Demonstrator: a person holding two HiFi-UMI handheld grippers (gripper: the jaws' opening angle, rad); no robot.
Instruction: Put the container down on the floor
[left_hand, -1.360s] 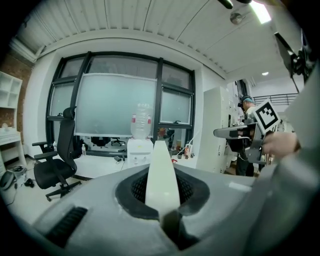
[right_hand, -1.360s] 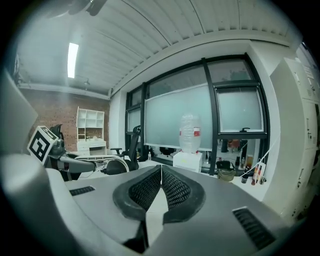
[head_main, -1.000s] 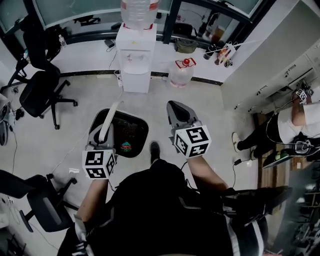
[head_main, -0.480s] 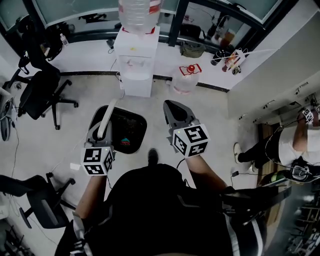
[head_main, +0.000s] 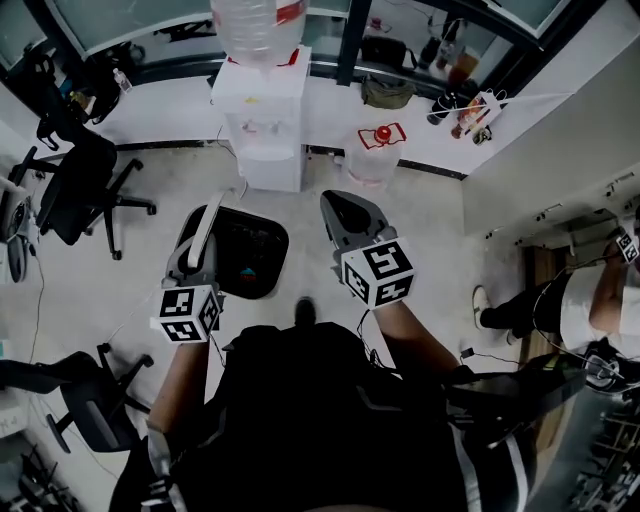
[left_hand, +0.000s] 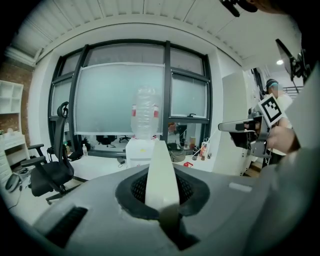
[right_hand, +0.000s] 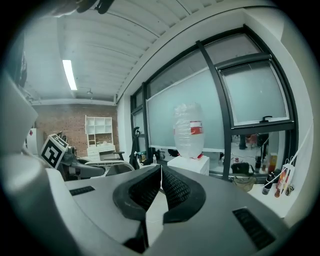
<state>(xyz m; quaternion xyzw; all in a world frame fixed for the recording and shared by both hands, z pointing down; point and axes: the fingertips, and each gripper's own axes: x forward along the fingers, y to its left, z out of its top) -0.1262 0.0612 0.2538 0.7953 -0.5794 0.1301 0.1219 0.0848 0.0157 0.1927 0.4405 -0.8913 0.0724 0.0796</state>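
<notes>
I'm carrying the container (head_main: 245, 250) nearer the water dispenser (head_main: 262, 120), left gripper (left_hand: 161, 189) clamping its handle (left_hand: 161, 160), right gripper (right_hand: 160, 172) closed empty; lowering remains.

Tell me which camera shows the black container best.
Head view: the container shows open-topped under the left gripper. Left gripper view shows only its white handle between the jaws; right gripper view, nothing clear.

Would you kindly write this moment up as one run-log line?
left gripper: shut on white handle of black container | right gripper: shut, empty | water dispenser ahead
</notes>
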